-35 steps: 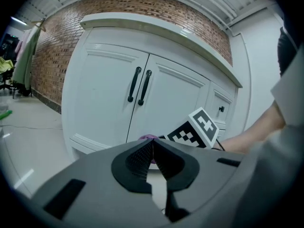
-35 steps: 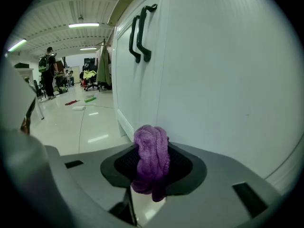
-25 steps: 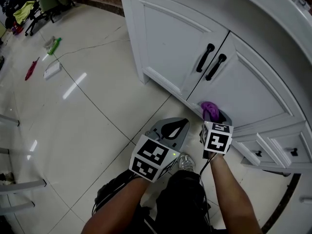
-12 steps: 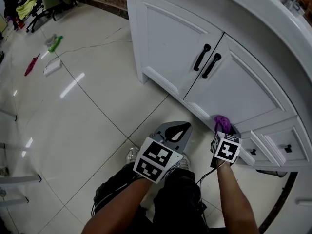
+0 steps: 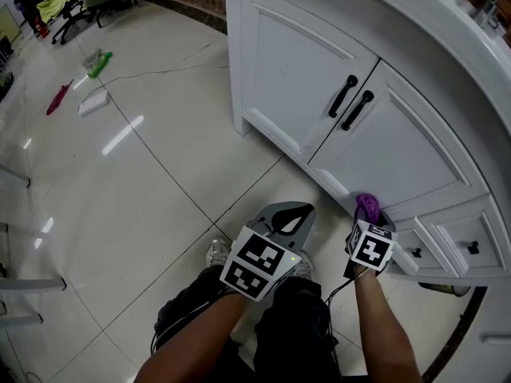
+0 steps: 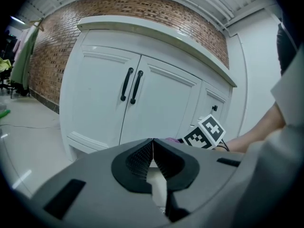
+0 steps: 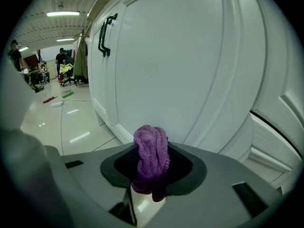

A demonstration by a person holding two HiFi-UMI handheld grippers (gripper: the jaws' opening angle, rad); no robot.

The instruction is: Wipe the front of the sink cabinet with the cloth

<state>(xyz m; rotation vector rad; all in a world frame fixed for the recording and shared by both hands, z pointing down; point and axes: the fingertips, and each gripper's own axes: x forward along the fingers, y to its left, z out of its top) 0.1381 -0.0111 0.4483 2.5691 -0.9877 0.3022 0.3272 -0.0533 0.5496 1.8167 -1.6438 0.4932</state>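
The white sink cabinet [image 5: 303,78] has two doors with black handles [image 5: 351,104] and small drawers [image 5: 459,250] at the right. My right gripper [image 5: 369,216] is shut on a bunched purple cloth [image 5: 366,207], low against the bottom of the right door [image 7: 190,80]. In the right gripper view the cloth [image 7: 151,156] sticks up from the jaws of the right gripper [image 7: 151,167], just short of the door panel. My left gripper [image 5: 289,212] is shut and empty, hanging above the floor before the cabinet. In the left gripper view the left gripper [image 6: 153,159] faces the door handles [image 6: 131,85].
Glossy white floor tiles [image 5: 144,174] spread to the left. A green item [image 5: 100,63], a red item [image 5: 57,99] and a white item [image 5: 93,102] lie far left. Chairs [image 5: 68,6] stand at the far corner. My shoe [image 5: 216,254] is below the left gripper.
The right gripper with the cloth has slid to the right along the bottom of the right door. The left gripper has stayed beside it, shut.
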